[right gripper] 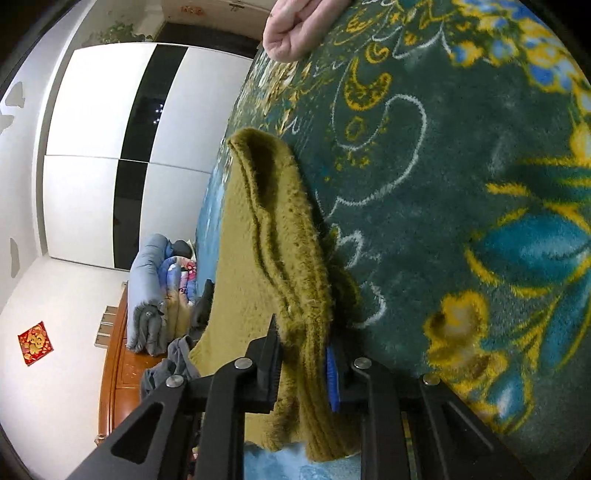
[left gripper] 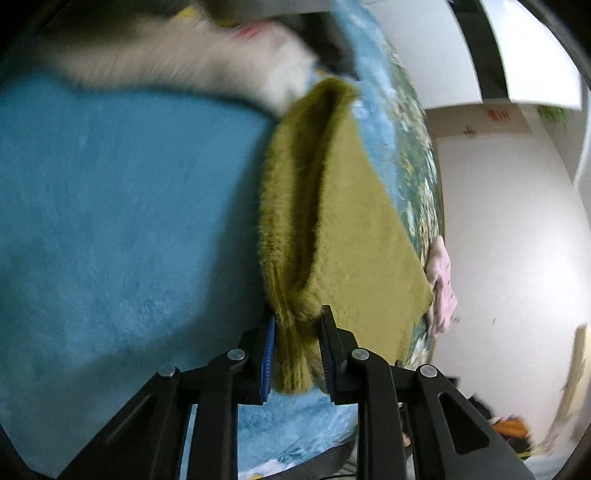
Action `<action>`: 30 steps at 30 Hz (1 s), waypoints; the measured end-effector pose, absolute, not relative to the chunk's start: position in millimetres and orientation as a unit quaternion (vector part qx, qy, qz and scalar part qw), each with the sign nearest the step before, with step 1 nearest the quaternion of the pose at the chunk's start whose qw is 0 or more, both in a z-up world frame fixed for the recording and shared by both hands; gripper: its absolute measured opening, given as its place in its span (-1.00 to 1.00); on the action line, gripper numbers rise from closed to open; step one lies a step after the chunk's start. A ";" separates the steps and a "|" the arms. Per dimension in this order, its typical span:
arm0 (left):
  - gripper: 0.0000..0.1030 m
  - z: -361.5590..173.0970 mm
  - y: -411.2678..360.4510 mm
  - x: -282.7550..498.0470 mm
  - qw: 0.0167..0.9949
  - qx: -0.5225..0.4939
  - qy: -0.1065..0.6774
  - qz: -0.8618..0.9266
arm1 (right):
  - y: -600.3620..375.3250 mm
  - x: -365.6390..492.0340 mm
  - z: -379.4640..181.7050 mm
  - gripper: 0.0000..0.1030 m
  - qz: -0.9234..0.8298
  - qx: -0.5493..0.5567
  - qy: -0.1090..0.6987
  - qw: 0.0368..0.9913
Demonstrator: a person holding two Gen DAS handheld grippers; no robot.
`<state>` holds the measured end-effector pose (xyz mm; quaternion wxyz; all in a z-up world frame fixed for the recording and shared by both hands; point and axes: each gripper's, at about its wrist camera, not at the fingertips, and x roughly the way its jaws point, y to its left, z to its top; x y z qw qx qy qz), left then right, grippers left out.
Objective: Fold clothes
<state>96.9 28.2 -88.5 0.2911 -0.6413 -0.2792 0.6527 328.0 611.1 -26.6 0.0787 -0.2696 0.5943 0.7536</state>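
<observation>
The left gripper (left gripper: pixel 297 350) was clenched on a bunched edge of the olive-green fuzzy garment (left gripper: pixel 332 229), and the right gripper (right gripper: pixel 303 365) gripped another thick fold of it (right gripper: pixel 291 258). The garment stretched away from both grippers over the patterned blanket (right gripper: pixel 461 184); its lower end was cut off behind the fingers. Farther away, a white fluffy item (left gripper: pixel 192 55) was too blurred to identify. A pink cloth (right gripper: pixel 295 29) lay at the blanket's far edge, partly out of view.
</observation>
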 end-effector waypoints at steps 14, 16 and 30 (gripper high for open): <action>-0.56 -60.2 182.8 167.3 0.411 -0.581 -0.026 0.701 | 609.3 328.8 -29.9 -0.59 0.754 -0.267 0.597 0.064; -0.56 -63.6 206.5 192.1 0.431 -0.570 0.032 0.699 | 608.5 330.6 -30.3 -0.59 0.753 -0.266 0.598 0.064; -0.56 -82.3 213.3 203.1 0.441 -0.562 0.086 0.695 | 591.5 307.1 29.9 -0.59 0.801 -0.324 0.490 0.116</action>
